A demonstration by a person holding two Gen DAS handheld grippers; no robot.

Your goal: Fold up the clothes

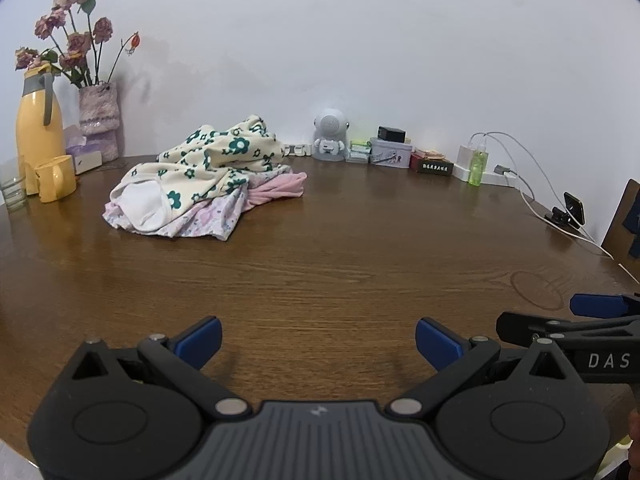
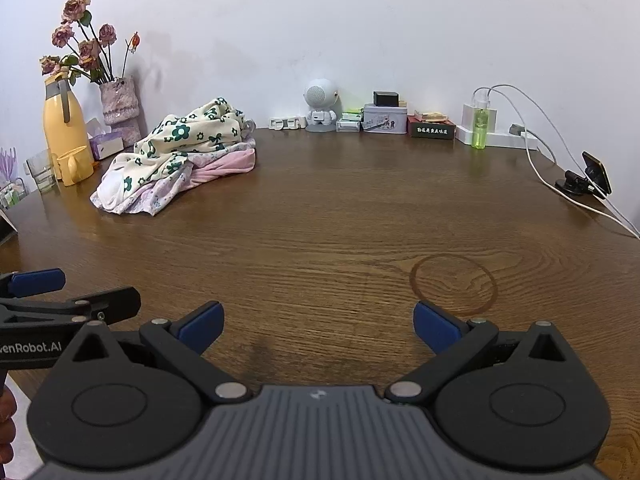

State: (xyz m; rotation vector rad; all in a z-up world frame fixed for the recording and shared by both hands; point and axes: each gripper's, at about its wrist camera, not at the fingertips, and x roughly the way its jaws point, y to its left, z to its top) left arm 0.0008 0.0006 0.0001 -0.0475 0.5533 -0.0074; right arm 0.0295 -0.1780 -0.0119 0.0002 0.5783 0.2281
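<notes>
Clothes (image 1: 200, 176): one loose heap, upper left of centre in both views, lying on the wooden table (image 1: 340, 264), well apart from both tools. Top layer, cream cloth with green flowers (image 1: 224, 152); beneath it, a lilac floral piece (image 1: 208, 220) and a pink piece (image 1: 280, 188) poking out at the right. Nothing folded yet.

Left gripper (image 1: 318, 340): bottom of the frame, jaws spread wide, nothing between them, above bare wood. Right gripper (image 2: 318, 328): likewise released and empty, bottom of its own view, just beside the left one.

Surroundings, upper left corner: yellow flask (image 1: 38, 128), yellow mug (image 1: 56, 178), clear glass (image 1: 14, 188), vase of dried roses (image 1: 99, 120), all near the heap. Along the back edge: small astronaut figure (image 1: 329, 136), tins, green bottle (image 1: 478, 166), charger cables at the right.

Risks, as judged: garments are tangled, so pulling one may drag the others along; a wide sweep at the left could knock the glass or mug.
</notes>
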